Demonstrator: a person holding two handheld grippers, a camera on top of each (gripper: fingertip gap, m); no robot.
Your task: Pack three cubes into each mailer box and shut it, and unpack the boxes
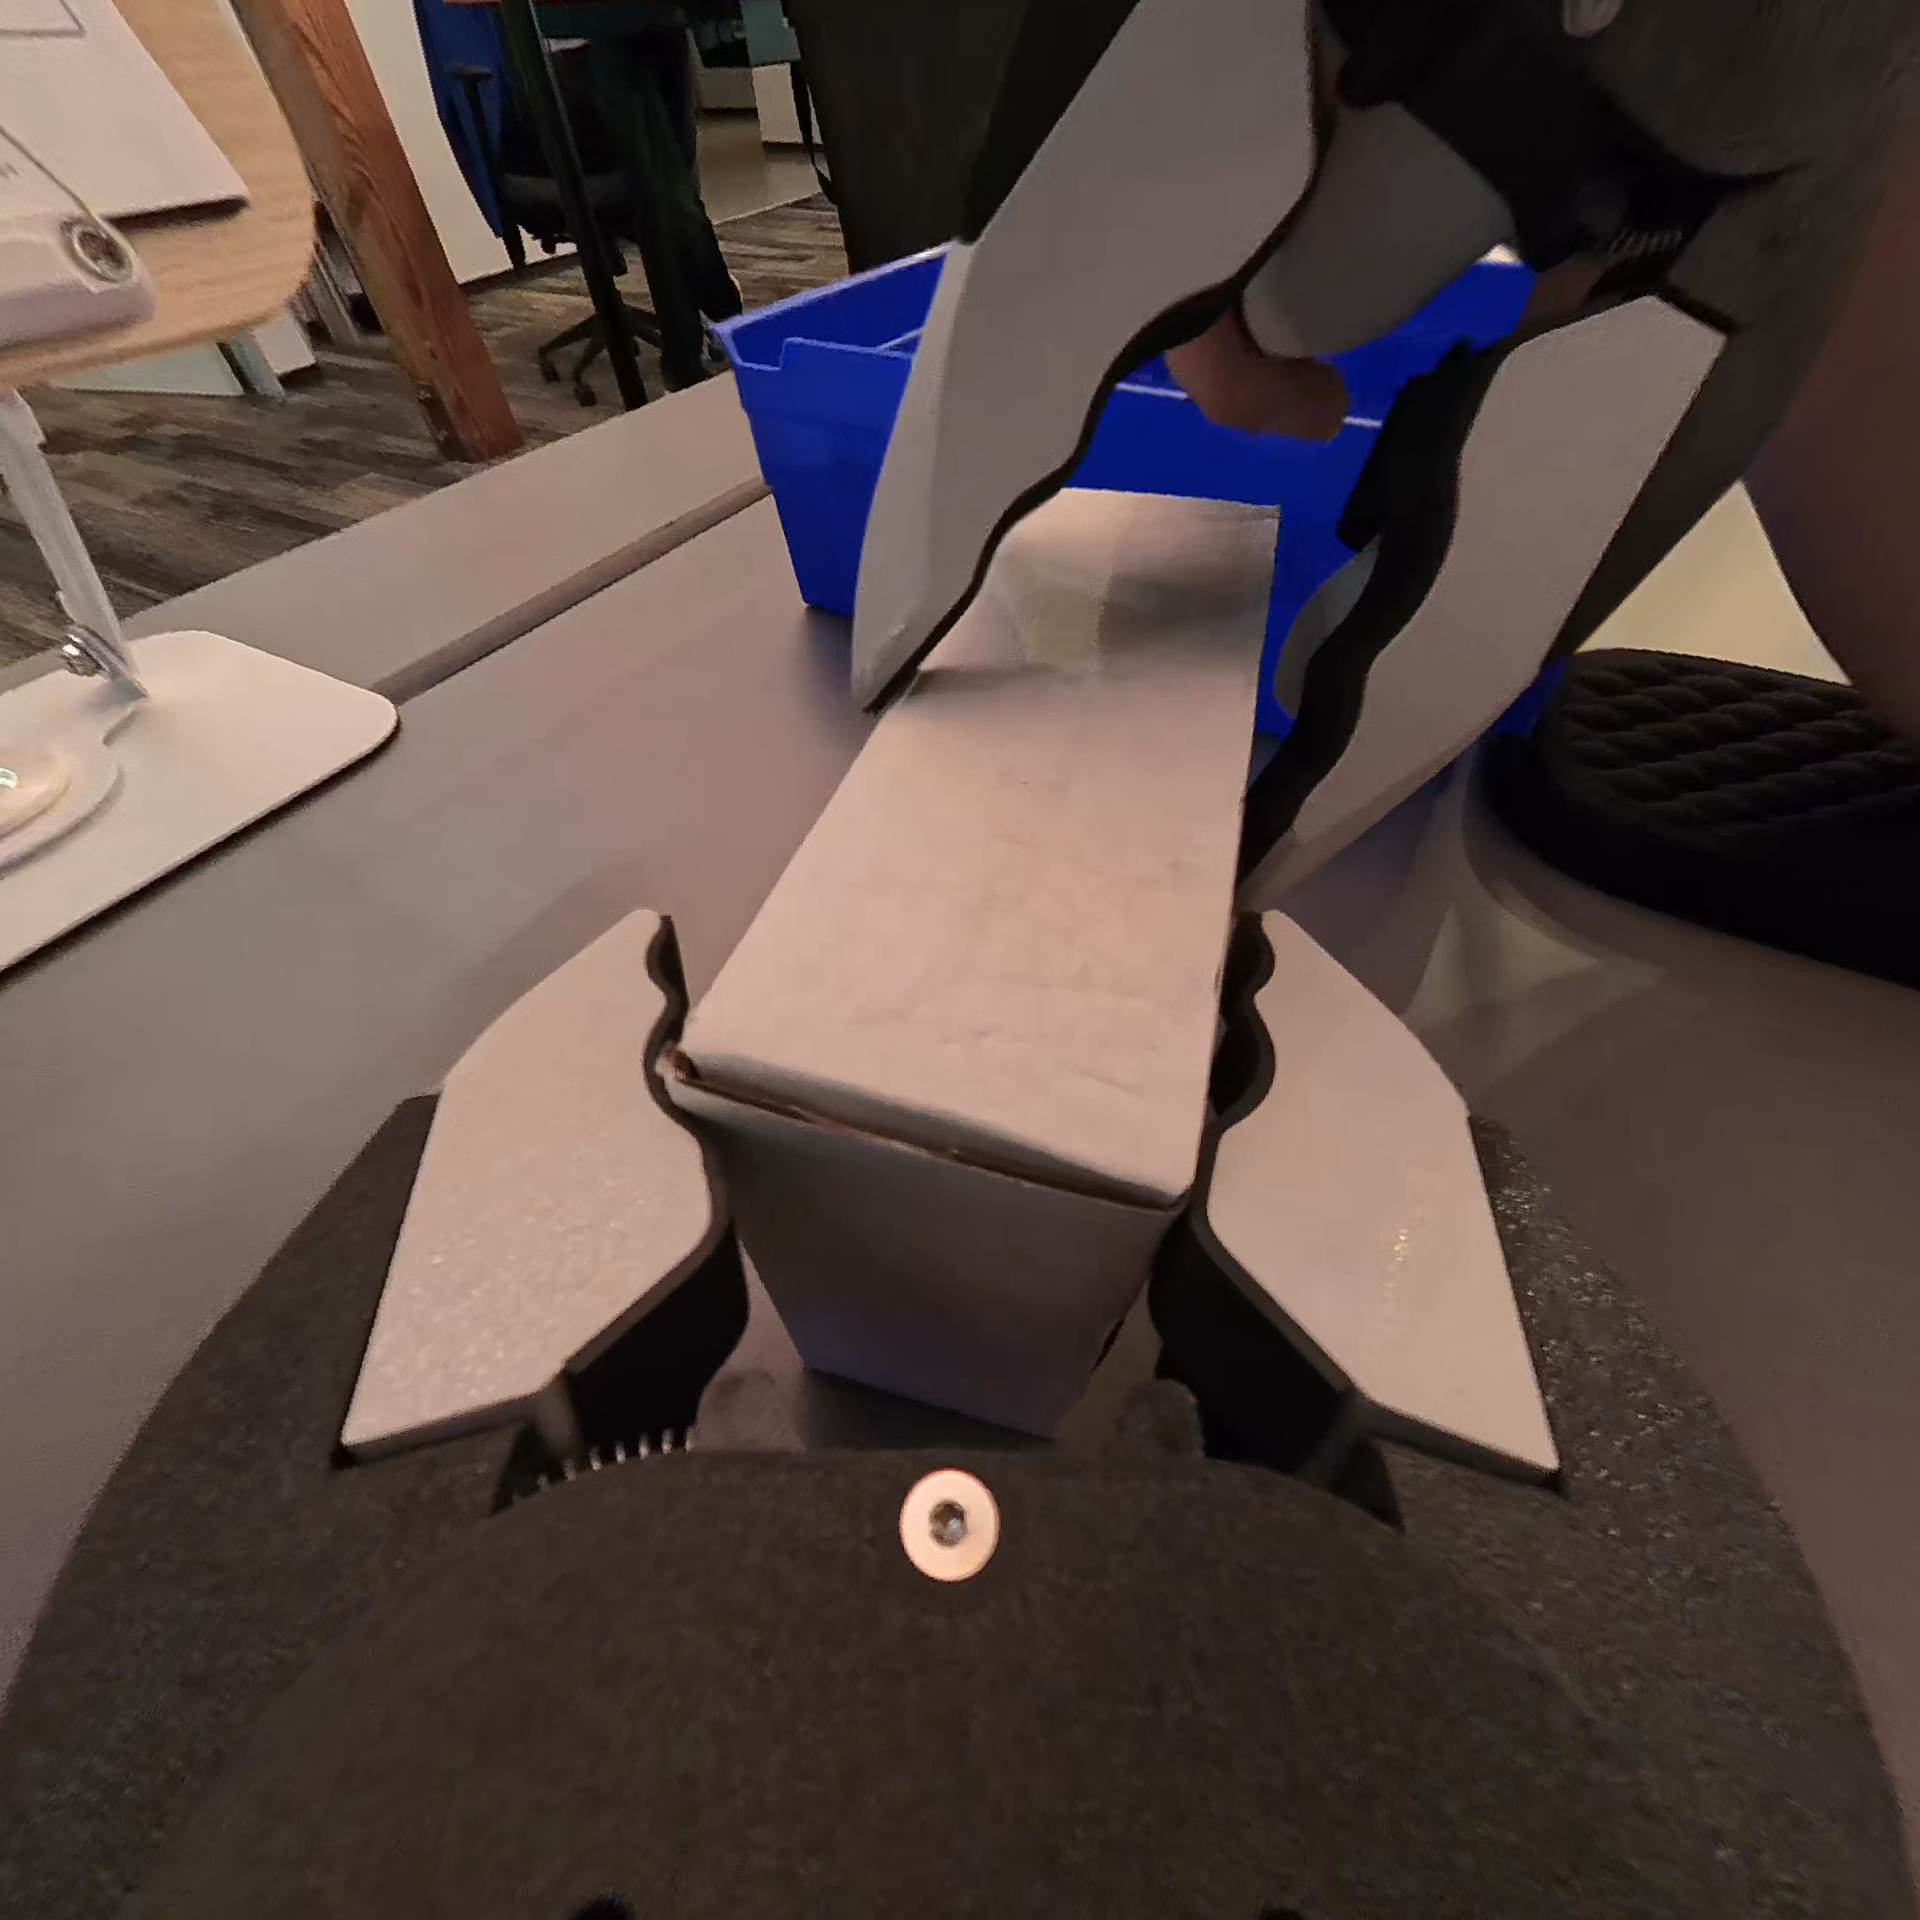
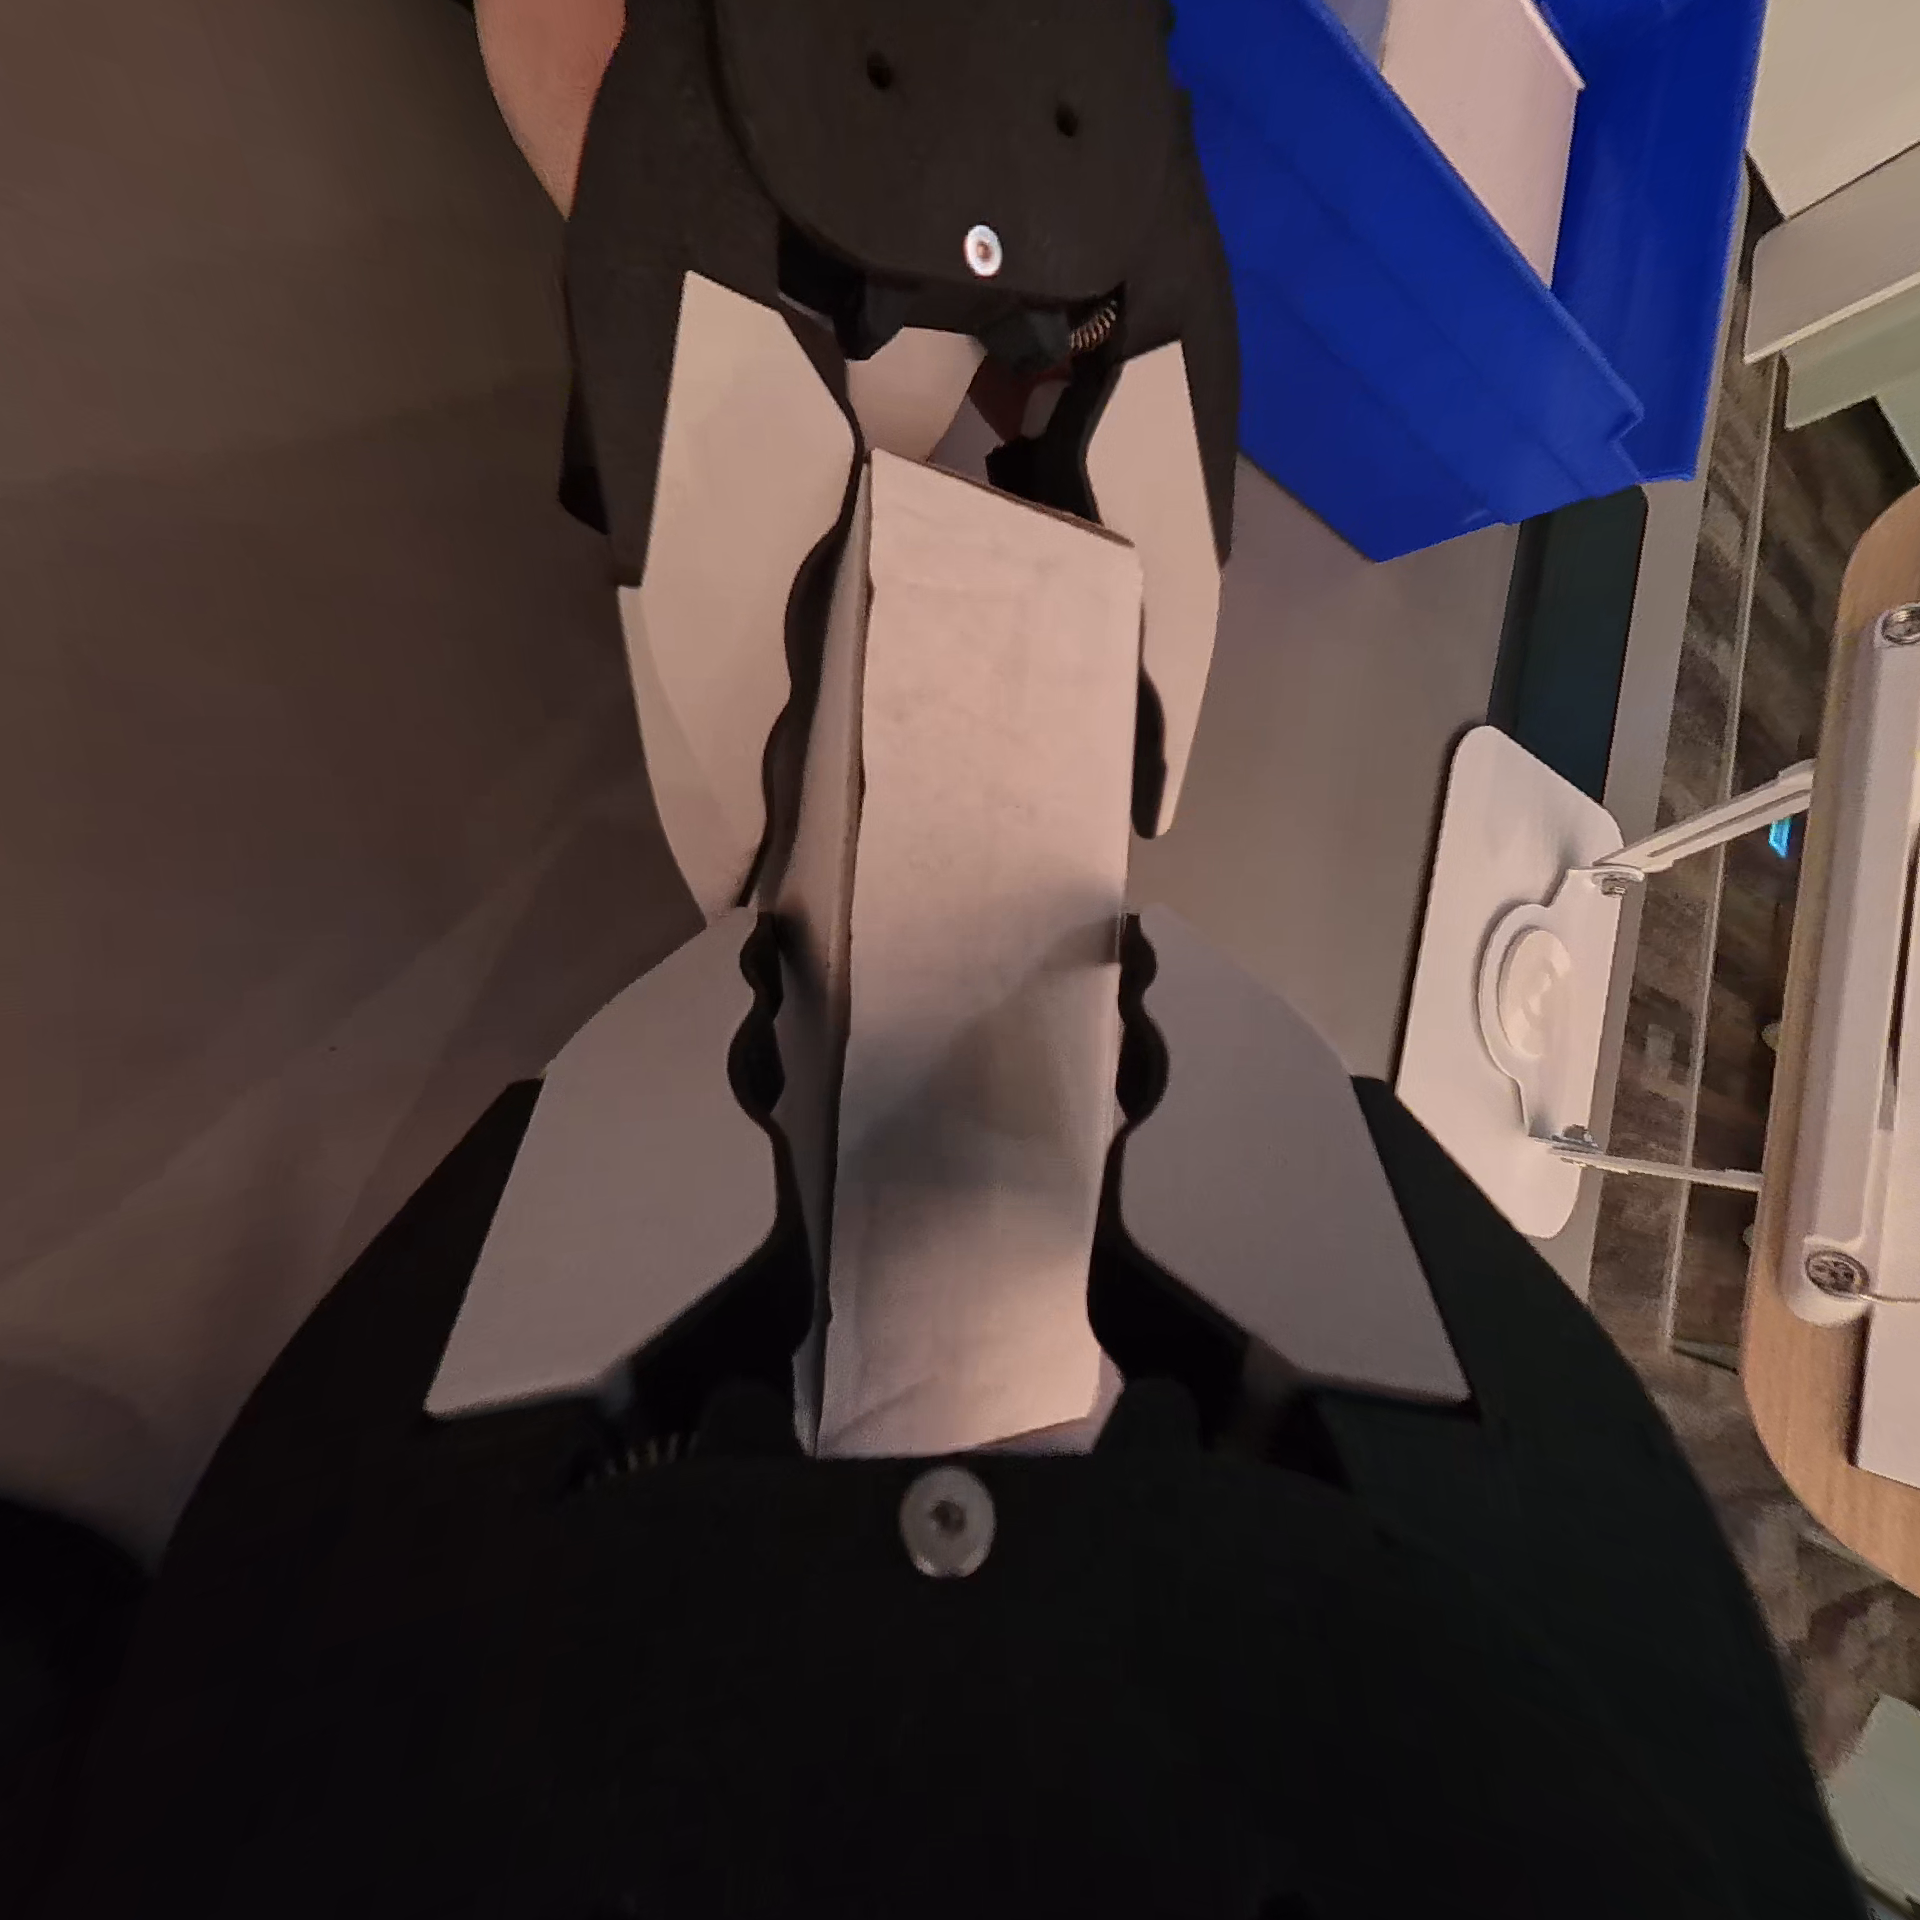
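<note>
A long white mailer box [image 1: 997, 831], lid shut, lies lengthwise between my two grippers over the grey table [image 1: 520, 831]. My left gripper [image 1: 956, 966] is shut on its near end, one finger on each long side. My right gripper [image 1: 1081, 748] comes from the far end, tilted down, with its fingers on both sides of the box. In the right wrist view the box [image 2: 987, 675] runs away from my right gripper [image 2: 945, 935], which is shut on it. The left gripper [image 2: 945, 842] clamps the far end. No cubes show.
A blue bin [image 1: 821, 416] stands just behind the box and also shows in the right wrist view [image 2: 1403, 312], with a white box [image 2: 1486, 125] in it. A white stand base [image 1: 187, 769] lies at the left. A black round cushion [image 1: 1725, 790] lies at the right. A wooden table [image 1: 208, 260] stands beyond. Both grippers' tips are close together, under 4 cm apart.
</note>
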